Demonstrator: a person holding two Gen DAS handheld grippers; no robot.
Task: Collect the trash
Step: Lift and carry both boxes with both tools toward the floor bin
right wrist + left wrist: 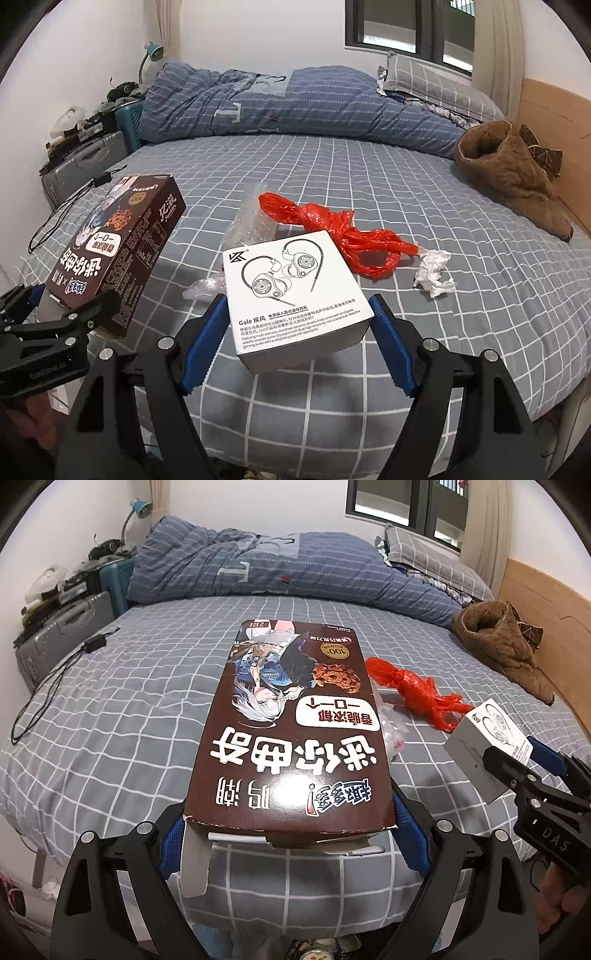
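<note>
While your left hand-held gripper (288, 834) clamps the cookie box (291, 731) and your right hand-held gripper (295, 332) the earphone box (295, 284), both seem lifted off the bed (406, 177), so you next need a bin, unseen here.

Both tongs are showing black, angular plastic frames with round silver screws and ribbed blue pads. The left tongs (70, 314) are carrying pale lettering; the right tongs (517, 771) are showing "DAS".

Home bedroom: bed (369, 177), duvet (295, 107), pillow (436, 85).

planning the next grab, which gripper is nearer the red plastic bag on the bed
Right. The right gripper, holding the white earphone box, is just short of the red plastic bag; the left gripper is farther off, beyond the box.
</note>
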